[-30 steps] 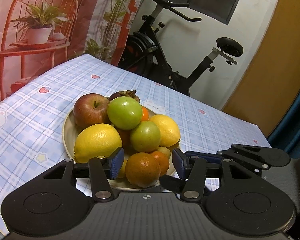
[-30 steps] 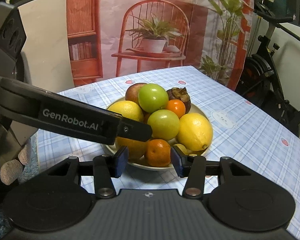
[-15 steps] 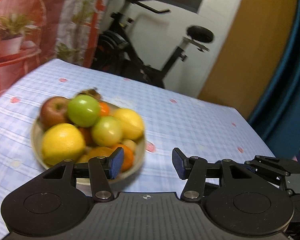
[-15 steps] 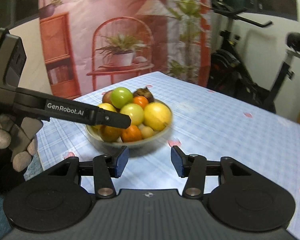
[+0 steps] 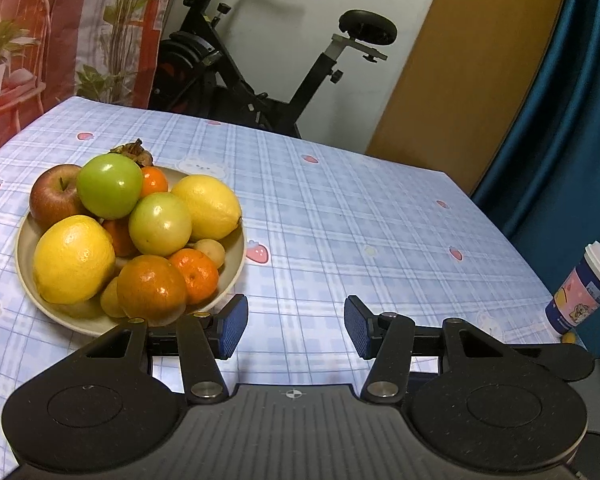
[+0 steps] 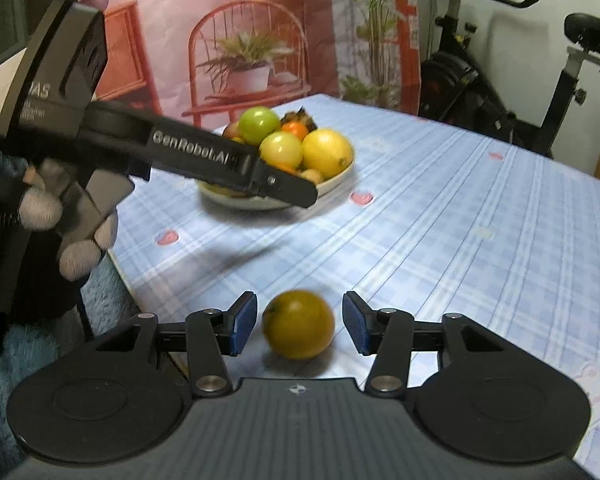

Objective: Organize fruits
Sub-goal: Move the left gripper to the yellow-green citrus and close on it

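A beige bowl heaped with fruit sits on the checked tablecloth: a red apple, two green apples, two lemons and several oranges. My left gripper hovers just right of the bowl, open, with only cloth between its blue pads. In the right wrist view a lone yellow-orange fruit lies on the table near the front edge. My right gripper straddles it, open, with a gap on each side. Farther back, the left gripper partly hides the bowl.
A paper cup with a white lid stands at the table's right edge. A gloved hand holds the left gripper. An exercise bike stands behind the table, a blue curtain to the right, and a printed backdrop behind.
Both views swung right: the bowl slid to the left of the left gripper and receded from the right one. The lone yellow-orange fruit came into sight between the right gripper's pads.
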`<state>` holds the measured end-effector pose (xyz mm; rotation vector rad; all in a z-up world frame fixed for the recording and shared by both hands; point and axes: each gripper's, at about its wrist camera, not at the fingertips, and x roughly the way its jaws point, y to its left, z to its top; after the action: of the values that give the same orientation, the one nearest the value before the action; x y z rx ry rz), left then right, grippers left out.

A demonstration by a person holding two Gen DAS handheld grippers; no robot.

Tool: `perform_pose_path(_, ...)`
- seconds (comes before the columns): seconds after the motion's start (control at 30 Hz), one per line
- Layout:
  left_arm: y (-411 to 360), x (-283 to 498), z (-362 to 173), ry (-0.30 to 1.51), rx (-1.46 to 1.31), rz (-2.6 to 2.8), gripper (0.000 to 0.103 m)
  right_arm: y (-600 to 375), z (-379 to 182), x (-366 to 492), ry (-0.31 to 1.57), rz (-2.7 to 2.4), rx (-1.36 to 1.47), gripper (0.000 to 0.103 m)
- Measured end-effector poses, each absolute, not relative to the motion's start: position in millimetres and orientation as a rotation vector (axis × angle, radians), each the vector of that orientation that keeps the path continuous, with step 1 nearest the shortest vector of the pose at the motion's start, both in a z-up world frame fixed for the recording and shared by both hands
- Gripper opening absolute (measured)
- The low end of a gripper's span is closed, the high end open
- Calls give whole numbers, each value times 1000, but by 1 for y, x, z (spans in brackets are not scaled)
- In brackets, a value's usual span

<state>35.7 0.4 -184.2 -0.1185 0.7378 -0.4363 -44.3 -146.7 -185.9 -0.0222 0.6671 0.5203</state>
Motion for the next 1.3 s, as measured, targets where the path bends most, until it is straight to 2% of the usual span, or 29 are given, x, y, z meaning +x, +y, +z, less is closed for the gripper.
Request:
perform_pose_path(0.33, -5, 35, -187, 771, -128, -489, 56, -146, -202, -38, 731, 528, -6, 49)
perform_pose_path(1.3, -38, 37, -220, 955, -109, -733, 61, -144, -207, -32, 666, 489, -42, 45)
